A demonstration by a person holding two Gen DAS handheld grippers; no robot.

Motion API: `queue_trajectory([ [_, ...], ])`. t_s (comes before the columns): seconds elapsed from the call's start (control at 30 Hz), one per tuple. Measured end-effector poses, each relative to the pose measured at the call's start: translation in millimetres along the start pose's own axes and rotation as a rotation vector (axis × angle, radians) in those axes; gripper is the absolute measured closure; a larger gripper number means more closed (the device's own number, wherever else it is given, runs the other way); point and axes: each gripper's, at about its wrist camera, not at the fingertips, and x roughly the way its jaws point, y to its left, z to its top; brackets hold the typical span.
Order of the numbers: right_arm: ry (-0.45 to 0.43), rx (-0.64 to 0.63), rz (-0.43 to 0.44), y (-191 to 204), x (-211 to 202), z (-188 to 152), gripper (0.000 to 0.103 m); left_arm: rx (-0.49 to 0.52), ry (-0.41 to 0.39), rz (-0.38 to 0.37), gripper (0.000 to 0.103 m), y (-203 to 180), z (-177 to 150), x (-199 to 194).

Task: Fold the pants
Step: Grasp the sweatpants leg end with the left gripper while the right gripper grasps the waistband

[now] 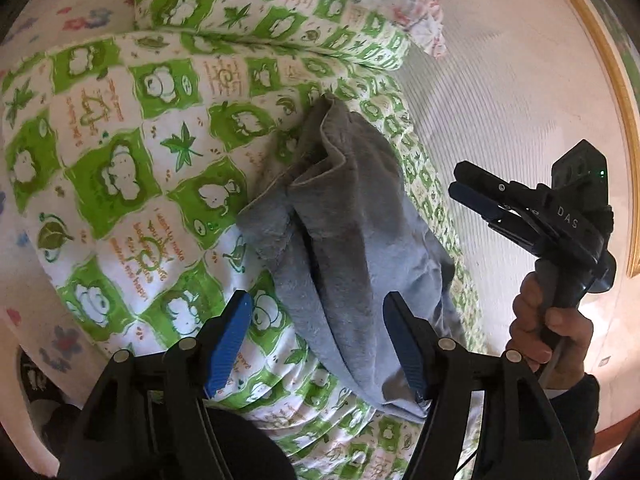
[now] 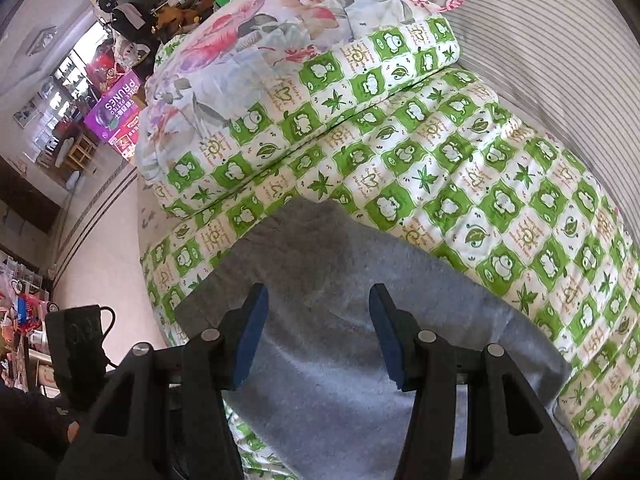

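Grey pants (image 1: 352,232) lie on green frog-print quilt (image 1: 132,168), bunched lengthwise, one end rumpled. Judged partly folded; cross-fold left. My left gripper (image 1: 318,340) spread, empty, above pants; right gripper (image 2: 316,332) likewise.

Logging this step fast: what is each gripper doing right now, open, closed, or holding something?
Left gripper: jaws open, holding nothing, above the gray pants.
Right gripper: jaws open, holding nothing, above the pants.

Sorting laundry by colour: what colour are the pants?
Grey pants, plain, no pattern; clearest in the right wrist view.
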Motion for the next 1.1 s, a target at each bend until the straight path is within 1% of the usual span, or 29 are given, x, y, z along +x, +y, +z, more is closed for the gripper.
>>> queue_trajectory([
  [0.1,0.023,-0.009,0.0,-0.2,9.8,10.1,0.046,-0.041,0.003,-0.029,0.034,2.2,3.0,5.8],
  [0.23,0.064,-0.051,-0.009,4.2,31.0,30.7,0.037,-0.056,-0.007,-0.009,0.034,2.1,8.1,10.8],
  [0.3,0.078,-0.062,-0.011,4.5,43.4,41.4,0.036,-0.098,-0.025,0.0,0.034,8.1,11.1,12.3],
  [0.37,0.102,-0.071,-0.009,4.6,59.1,53.8,0.036,-0.141,-0.027,-0.015,0.034,15.1,13.4,16.0],
  [0.43,0.127,-0.086,-0.014,6.3,72.4,62.5,0.036,-0.155,-0.022,-0.02,0.034,18.0,14.5,19.6],
  [0.47,0.146,-0.102,-0.024,8.0,82.4,67.9,0.036,-0.154,-0.024,-0.021,0.032,17.8,14.9,21.1],
  [0.6,0.232,-0.157,-0.044,13.3,114.4,72.4,0.036,-0.16,-0.038,-0.018,0.024,14.5,14.1,24.5],
  [0.63,0.256,-0.169,-0.043,14.4,122.0,70.4,0.036,-0.16,-0.041,-0.015,0.022,13.1,14.0,25.0],
  [0.7,0.273,-0.186,-0.048,15.4,131.6,65.0,0.036,-0.156,-0.058,0.008,0.022,8.8,13.9,27.9],
  [0.73,0.272,-0.188,-0.05,15.0,133.8,63.0,0.037,-0.151,-0.063,0.014,0.022,7.2,13.5,28.7],
  [0.8,0.256,-0.186,-0.04,14.2,134.0,58.2,0.055,-0.13,-0.079,0.02,0.023,4.2,12.1,30.8],
  [0.83,0.251,-0.175,-0.042,13.1,132.6,56.8,0.07,-0.121,-0.079,0.017,0.024,3.6,11.9,31.5],
  [0.87,0.239,-0.169,-0.054,12.0,129.2,56.3,0.081,-0.115,-0.078,0.006,0.028,3.1,12.8,32.0],
  [0.9,0.23,-0.165,-0.051,11.1,126.0,54.9,0.083,-0.108,-0.077,-0.022,0.036,3.1,14.3,31.7],
  [0.97,0.187,-0.159,-0.04,11.2,112.3,51.2,0.095,-0.092,-0.052,-0.066,0.092,2.7,19.5,34.6],
  [1.0,0.173,-0.151,-0.034,10.3,106.3,50.9,0.096,-0.084,-0.029,-0.09,0.095,2.9,22.6,37.6],
  [1.1,0.127,-0.119,-0.001,6.5,85.1,50.9,0.097,-0.062,-0.042,-0.121,0.094,-0.7,24.7,32.0],
])
